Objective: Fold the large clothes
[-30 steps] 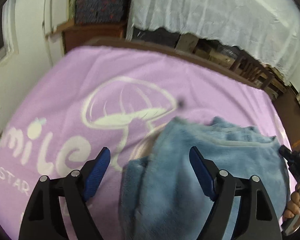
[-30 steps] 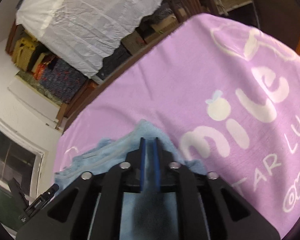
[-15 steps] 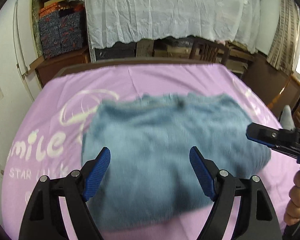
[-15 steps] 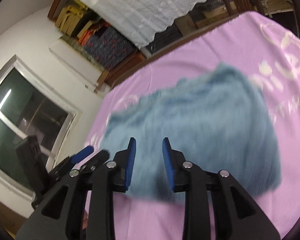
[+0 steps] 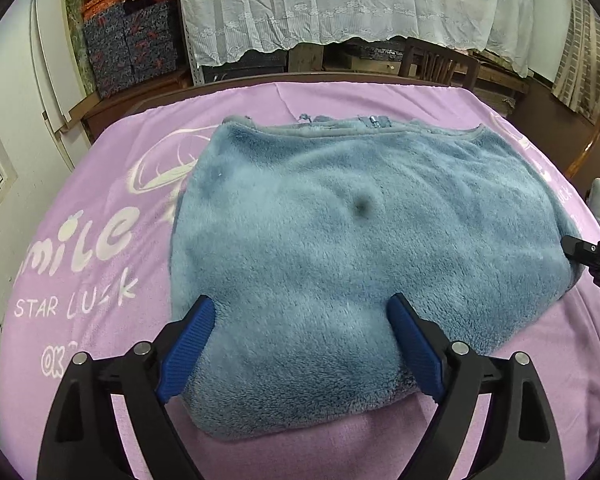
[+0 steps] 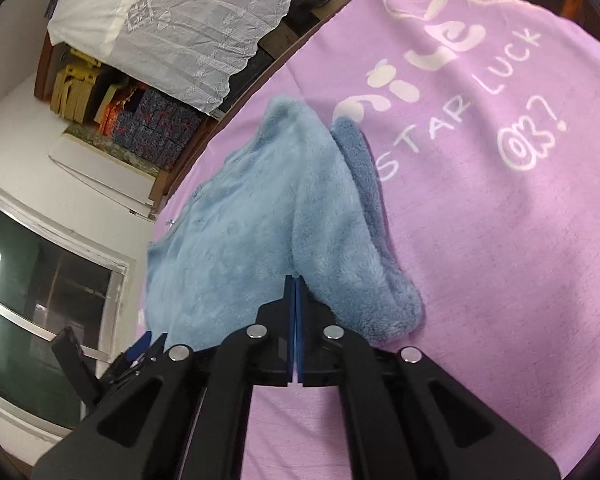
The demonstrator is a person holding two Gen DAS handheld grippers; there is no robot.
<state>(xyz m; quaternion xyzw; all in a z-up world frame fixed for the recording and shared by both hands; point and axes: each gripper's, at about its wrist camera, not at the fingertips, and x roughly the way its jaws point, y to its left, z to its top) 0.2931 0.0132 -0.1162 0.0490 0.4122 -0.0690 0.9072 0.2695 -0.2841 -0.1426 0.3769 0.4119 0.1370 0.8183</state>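
While earlier parted, right tongs point(image 6: 295, 292) pinched.

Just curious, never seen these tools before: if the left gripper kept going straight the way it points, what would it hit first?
Most likely the blue fleece garment: the open left gripper already straddles its near edge.

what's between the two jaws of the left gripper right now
The near part of the folded blue fleece garment fills the gap of the open left gripper, lying on the purple blanket. The left wrist view shows it.
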